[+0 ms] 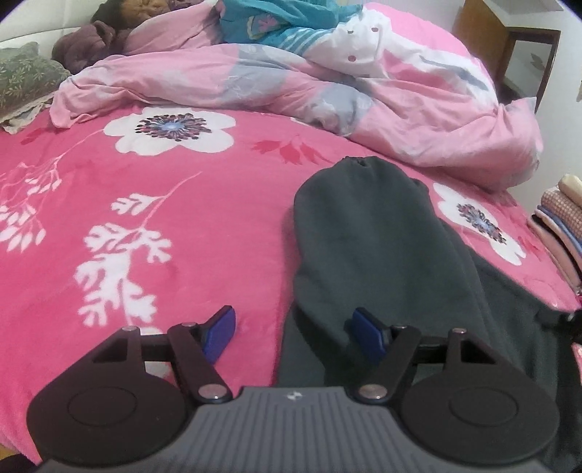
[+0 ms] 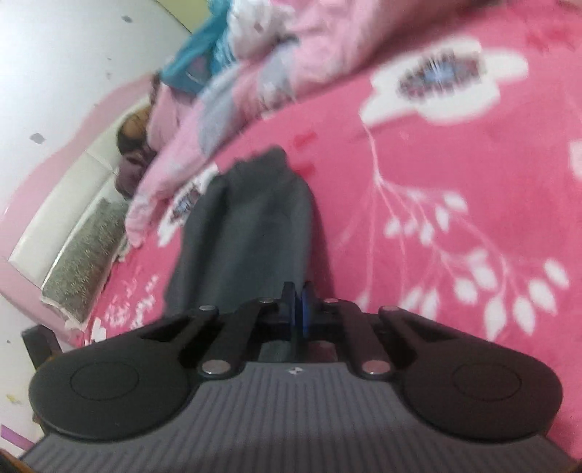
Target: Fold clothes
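Note:
A dark grey garment (image 1: 367, 233) lies lengthwise on the pink flowered bed cover (image 1: 145, 218), its narrow end pointing away from me. My left gripper (image 1: 294, 334) is open just above the garment's near left edge, with one blue pad over the cover and the other over the fabric. In the blurred, tilted right wrist view, the same dark grey garment (image 2: 247, 225) runs away from my right gripper (image 2: 298, 307). That gripper is shut at the garment's near edge, with the jaws pressed together and fabric reaching up to them.
A crumpled pink and white duvet (image 1: 327, 83) is heaped across the far side of the bed with a teal cloth (image 1: 276, 25) on top. A green pillow (image 1: 25, 80) sits at the far left. Folded clothes (image 1: 560, 225) are stacked at the right edge.

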